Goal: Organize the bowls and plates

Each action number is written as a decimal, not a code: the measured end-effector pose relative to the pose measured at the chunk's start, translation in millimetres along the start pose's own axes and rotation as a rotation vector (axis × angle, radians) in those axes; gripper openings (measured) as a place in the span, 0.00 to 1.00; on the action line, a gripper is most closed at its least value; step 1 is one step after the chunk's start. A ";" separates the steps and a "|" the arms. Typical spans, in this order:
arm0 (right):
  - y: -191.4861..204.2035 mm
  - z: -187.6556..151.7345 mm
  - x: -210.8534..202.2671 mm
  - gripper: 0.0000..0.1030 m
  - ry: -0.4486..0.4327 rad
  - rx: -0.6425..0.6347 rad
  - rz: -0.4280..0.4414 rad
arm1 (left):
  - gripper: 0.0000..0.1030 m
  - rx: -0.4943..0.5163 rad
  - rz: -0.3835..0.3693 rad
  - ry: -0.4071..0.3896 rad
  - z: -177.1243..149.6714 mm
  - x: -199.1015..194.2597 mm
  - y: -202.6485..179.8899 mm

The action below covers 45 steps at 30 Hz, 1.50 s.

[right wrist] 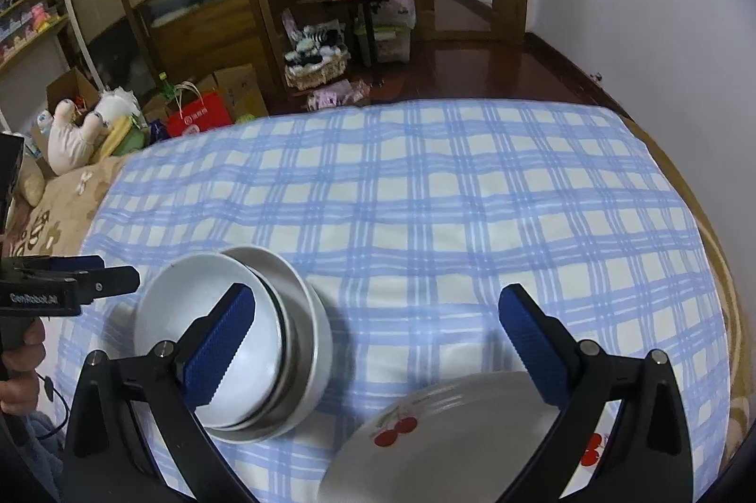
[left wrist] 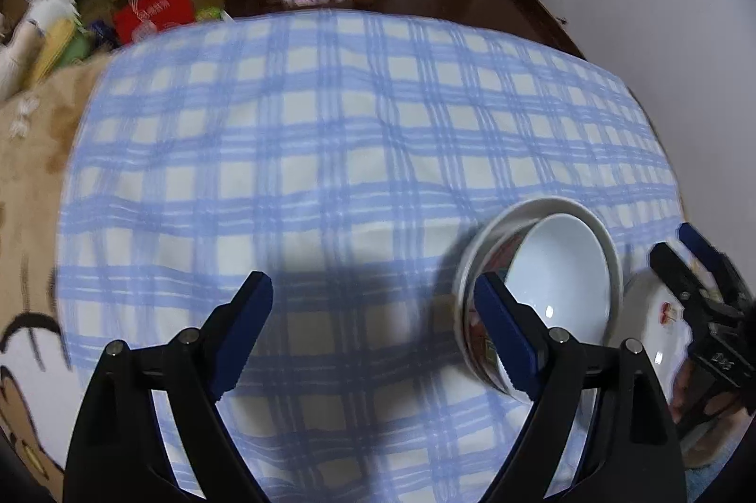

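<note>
A stack of white bowls (right wrist: 245,342) stands on the blue checked cloth (right wrist: 425,219), nested and leaning; it also shows in the left wrist view (left wrist: 543,290), with a red pattern on one bowl's outside. White plates with red cherries (right wrist: 449,441) lie stacked to the right of the bowls; one shows in the left wrist view (left wrist: 657,323). My left gripper (left wrist: 373,333) is open and empty, its right finger just in front of the bowls. My right gripper (right wrist: 378,342) is open and empty, above the gap between bowls and plates. The left gripper (right wrist: 108,281) also shows at the left edge of the right wrist view.
The cloth covers a bed with a beige blanket (right wrist: 56,210) at the left. Beyond the far edge are a dark wooden floor (right wrist: 472,68), shelves, boxes, a red bag (right wrist: 198,115) and a basket (right wrist: 316,63). A white wall (right wrist: 638,7) runs along the right.
</note>
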State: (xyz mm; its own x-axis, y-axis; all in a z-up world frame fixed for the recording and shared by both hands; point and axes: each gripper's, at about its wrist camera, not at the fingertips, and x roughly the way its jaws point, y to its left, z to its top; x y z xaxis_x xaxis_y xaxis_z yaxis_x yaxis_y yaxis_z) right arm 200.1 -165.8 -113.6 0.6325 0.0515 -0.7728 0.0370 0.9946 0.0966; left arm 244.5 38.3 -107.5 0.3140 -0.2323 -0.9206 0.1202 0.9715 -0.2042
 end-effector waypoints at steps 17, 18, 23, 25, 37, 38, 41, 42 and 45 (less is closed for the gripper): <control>-11.3 -9.6 27.6 1.00 0.152 0.029 -0.024 | 0.84 -0.021 0.017 0.080 -2.4 20.9 -0.3; -12.0 -10.2 28.4 1.00 0.154 0.028 -0.036 | 0.84 -0.023 0.015 0.084 -2.0 21.5 0.4; -14.1 -10.0 29.7 1.00 0.159 0.032 -0.045 | 0.83 -0.017 -0.003 0.113 -2.1 28.5 -1.3; -14.4 -10.0 29.7 1.00 0.158 0.027 -0.047 | 0.84 -0.004 0.012 0.114 -4.0 31.3 -5.1; -8.7 -12.5 33.7 1.00 0.177 0.012 -0.050 | 0.84 -0.042 -0.031 0.131 -1.2 35.6 -1.4; -8.8 -12.6 34.0 1.00 0.177 0.010 -0.050 | 0.84 -0.044 -0.036 0.133 -1.1 35.8 -0.6; -9.3 -12.6 34.6 1.00 0.181 0.011 -0.050 | 0.84 -0.043 -0.041 0.133 -0.9 34.9 -0.2; -9.7 -12.3 34.6 1.00 0.184 0.014 -0.050 | 0.84 -0.040 -0.040 0.132 -0.8 34.8 -1.0; -9.6 -12.8 35.1 1.00 0.187 0.019 -0.048 | 0.84 -0.038 -0.030 0.130 -0.3 34.4 -1.0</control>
State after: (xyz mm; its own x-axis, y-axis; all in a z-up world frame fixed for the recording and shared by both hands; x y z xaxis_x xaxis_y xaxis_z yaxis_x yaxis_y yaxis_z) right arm 212.1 -172.4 -149.6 0.4752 0.0216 -0.8796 0.0791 0.9946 0.0671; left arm 254.9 29.3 -139.0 0.1859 -0.2561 -0.9486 0.0914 0.9657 -0.2429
